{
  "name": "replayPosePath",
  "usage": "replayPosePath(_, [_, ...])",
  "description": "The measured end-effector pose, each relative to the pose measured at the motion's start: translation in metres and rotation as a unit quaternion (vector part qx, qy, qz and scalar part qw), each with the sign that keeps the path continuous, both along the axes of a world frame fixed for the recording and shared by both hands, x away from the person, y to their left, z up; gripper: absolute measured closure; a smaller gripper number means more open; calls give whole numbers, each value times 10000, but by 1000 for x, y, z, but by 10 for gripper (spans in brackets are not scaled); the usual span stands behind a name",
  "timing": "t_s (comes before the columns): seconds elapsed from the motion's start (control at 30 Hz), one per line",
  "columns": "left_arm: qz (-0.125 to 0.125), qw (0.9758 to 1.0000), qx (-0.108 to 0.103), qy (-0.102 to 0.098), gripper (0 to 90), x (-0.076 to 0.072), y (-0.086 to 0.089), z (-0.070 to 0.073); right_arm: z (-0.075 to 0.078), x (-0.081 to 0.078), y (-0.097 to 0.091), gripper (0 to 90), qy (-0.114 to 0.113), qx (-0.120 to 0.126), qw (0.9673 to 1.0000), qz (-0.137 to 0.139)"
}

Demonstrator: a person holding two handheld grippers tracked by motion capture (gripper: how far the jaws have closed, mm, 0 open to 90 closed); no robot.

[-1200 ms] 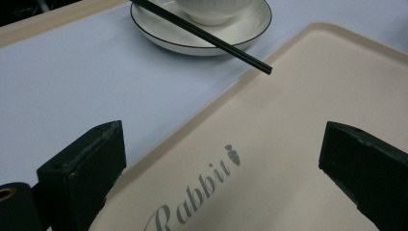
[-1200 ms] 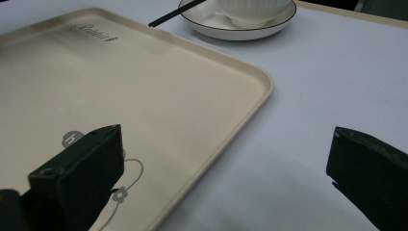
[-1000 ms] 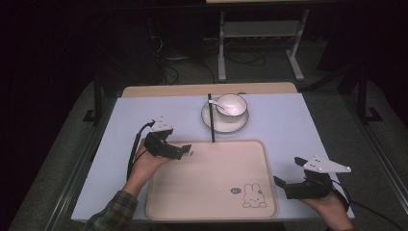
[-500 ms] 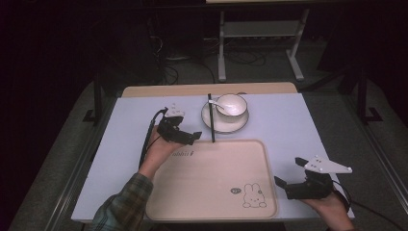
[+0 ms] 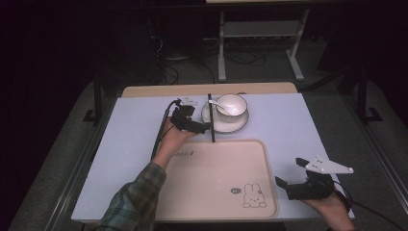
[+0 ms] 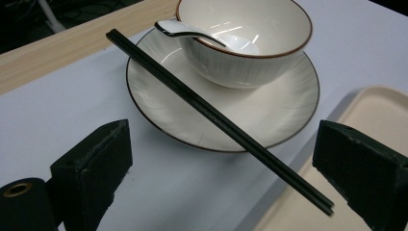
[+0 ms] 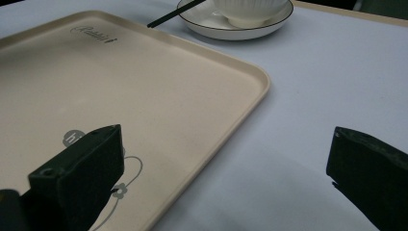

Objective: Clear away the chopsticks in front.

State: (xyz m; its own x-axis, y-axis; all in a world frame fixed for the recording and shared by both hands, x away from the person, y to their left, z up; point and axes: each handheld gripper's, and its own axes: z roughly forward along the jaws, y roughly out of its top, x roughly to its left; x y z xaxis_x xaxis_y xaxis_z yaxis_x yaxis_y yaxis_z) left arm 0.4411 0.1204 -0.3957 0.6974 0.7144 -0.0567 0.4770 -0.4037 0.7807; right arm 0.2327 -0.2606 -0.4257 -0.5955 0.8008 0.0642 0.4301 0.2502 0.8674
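Observation:
A white bowl (image 5: 232, 104) with a white spoon (image 6: 192, 34) in it stands on a white plate (image 5: 226, 124) at the back of the table. Black chopsticks (image 5: 210, 118) lie across the plate's left rim, their near end over the tray's far edge. My left gripper (image 5: 204, 127) is open just left of the chopsticks; in the left gripper view its jaws stand wide on either side of the chopsticks (image 6: 216, 118). My right gripper (image 5: 281, 185) is open at the beige tray's (image 5: 211, 183) right front corner, with nothing between its jaws.
The beige tray (image 7: 144, 86) has a rabbit drawing (image 5: 252, 196) near its front right and is bare inside. A lavender cloth (image 5: 293, 125) covers the table. A wooden strip (image 5: 207, 89) runs along the far edge. Metal shelf legs (image 5: 260, 43) stand behind the table.
My left gripper has moved forward and to the right, from the tray's far left corner up to the chopsticks beside the plate. The right gripper has stayed in place.

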Motion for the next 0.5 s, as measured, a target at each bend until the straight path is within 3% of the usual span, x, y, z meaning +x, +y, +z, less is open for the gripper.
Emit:
replayPosePath(0.03, [34,10000,-25,48,64,3,-2,0,0,0,0,0,2,-3,10000,2])
replayPosePath(0.1, [56,9999,-11,120,146,7,-5,-1,0,0,0,0,0,1,10000,3])
replayPosePath(0.27, [69,9996,87,267,211,17,-15,-2,0,0,-1,0,22,15,10000,10])
replayPosePath(0.5, [169,9977,273,590,400,31,-32,-10,0,0,-2,0,11,19,10000,23])
